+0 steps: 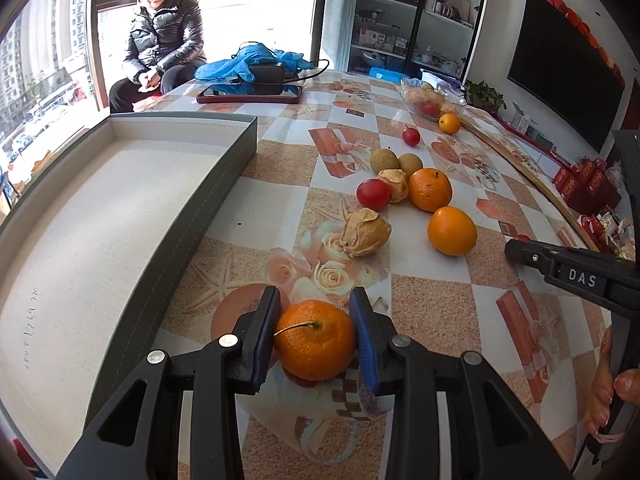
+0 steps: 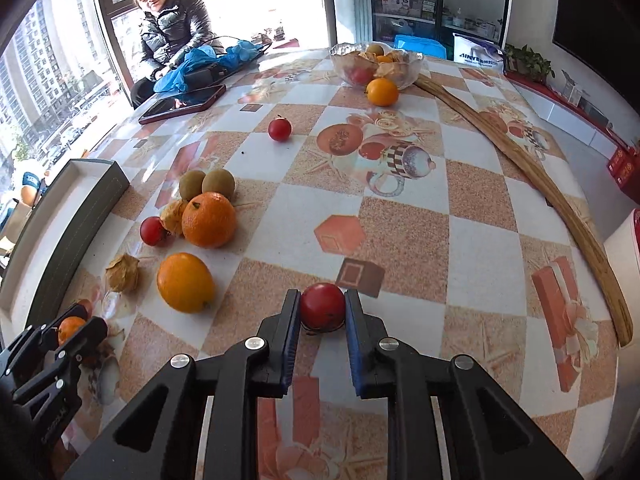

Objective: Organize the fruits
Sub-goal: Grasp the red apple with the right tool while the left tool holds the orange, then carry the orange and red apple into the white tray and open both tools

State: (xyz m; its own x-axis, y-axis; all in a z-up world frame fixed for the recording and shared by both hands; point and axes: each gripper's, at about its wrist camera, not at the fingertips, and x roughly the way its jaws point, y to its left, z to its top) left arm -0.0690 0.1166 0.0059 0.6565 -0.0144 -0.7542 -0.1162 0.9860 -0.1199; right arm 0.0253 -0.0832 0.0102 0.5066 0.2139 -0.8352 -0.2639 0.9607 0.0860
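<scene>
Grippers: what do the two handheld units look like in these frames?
Both the left gripper and right gripper are black, angular, with cut-out linkage arms, silver pivot pins and blue ribbed pads. The right gripper's side bears white "DAS" lettering. No cables or sleeves show.

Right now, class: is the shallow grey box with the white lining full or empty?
Empty: the shallow grey box shows only bare white lining; every fruit lies outside.
</scene>
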